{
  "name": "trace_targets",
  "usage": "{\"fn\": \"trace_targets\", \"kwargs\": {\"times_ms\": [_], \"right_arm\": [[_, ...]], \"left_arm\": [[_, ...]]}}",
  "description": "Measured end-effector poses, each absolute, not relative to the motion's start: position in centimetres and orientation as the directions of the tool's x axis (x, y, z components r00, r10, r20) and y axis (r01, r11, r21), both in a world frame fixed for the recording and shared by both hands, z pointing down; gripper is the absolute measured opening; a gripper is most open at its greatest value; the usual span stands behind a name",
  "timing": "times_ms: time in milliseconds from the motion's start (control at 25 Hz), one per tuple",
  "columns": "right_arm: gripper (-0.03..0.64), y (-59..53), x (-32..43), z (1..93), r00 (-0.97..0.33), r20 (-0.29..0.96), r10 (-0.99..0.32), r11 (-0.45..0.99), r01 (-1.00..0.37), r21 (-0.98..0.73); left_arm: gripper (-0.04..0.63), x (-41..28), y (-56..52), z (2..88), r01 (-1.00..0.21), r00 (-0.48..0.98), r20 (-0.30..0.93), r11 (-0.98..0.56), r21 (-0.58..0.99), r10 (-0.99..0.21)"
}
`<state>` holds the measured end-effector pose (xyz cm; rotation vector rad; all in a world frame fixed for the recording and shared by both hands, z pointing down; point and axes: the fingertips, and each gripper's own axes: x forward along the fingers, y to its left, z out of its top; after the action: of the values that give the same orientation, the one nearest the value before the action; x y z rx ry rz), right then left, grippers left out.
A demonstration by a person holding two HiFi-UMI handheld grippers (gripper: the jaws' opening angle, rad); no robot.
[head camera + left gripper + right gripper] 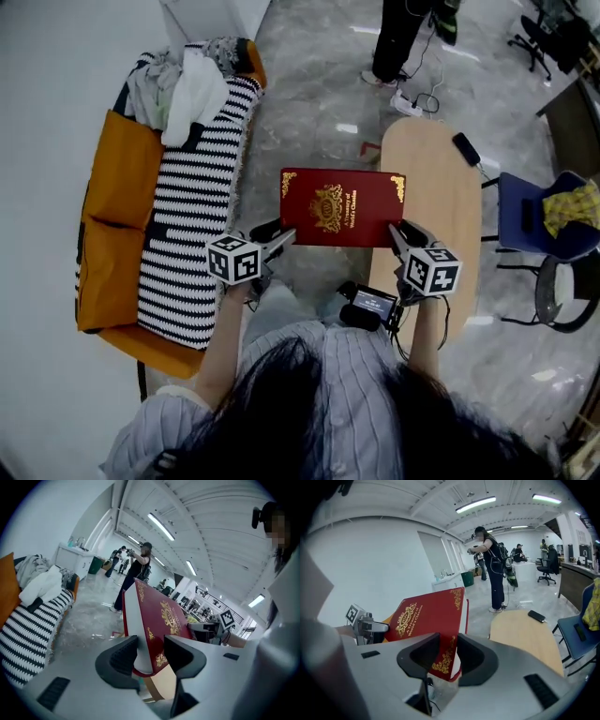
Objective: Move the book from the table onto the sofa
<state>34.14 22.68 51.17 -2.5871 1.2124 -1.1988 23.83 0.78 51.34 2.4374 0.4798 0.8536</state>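
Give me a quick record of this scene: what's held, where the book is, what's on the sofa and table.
book: red hardcover, held up between sofa and table
left gripper: shut on the book's near left corner
right gripper: shut on its near right corner
sofa: orange, with striped blanket and piled clothes
table: wooden, dark phone at far end

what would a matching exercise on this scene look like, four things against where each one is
Things:
1. book
2. black phone
3. striped blanket
4. yellow cloth

Places:
a. on the blue chair
b. spread over the orange sofa
c. in the air, gripped by the left tongs and right tongs
d. on the wooden table

Pairs: 1-c, 2-d, 3-b, 4-a
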Motion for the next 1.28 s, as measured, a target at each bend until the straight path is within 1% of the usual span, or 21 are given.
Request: {"fn": "trace_targets", "kwargs": {"times_ms": [320, 640, 840, 1280], "right_arm": [[0.126, 8.2, 31.7, 51.9, 0.284, 0.661, -0.694, -0.613, -0.715, -0.336], [0.126, -6.5, 28.5, 53.5, 0.183, 0.684, -0.706, -0.541, -0.763, -0.355], [0.126, -14.9, 25.8, 54.9, 0.137, 0.699, -0.702, -0.495, -0.800, -0.340], [0.126, -20.9, 23.0, 53.9, 0.066, 0.716, -0.695, -0.422, -0.843, -0.333]], "left_arm": [[0.186, 18.3, -12.0, 52.3, 0.033, 0.804, 0.464, -0.807, 0.589, 0.371], [0.186, 12.7, -25.0, 53.6, -0.086, 0.851, 0.463, -0.805, 0.587, 0.247], [0.186, 8.7, -32.2, 55.2, -0.146, 0.874, 0.452, -0.788, 0.598, 0.181], [0.186, 4.2, -36.5, 54.3, -0.230, 0.891, 0.446, -0.759, 0.609, 0.088]]}}
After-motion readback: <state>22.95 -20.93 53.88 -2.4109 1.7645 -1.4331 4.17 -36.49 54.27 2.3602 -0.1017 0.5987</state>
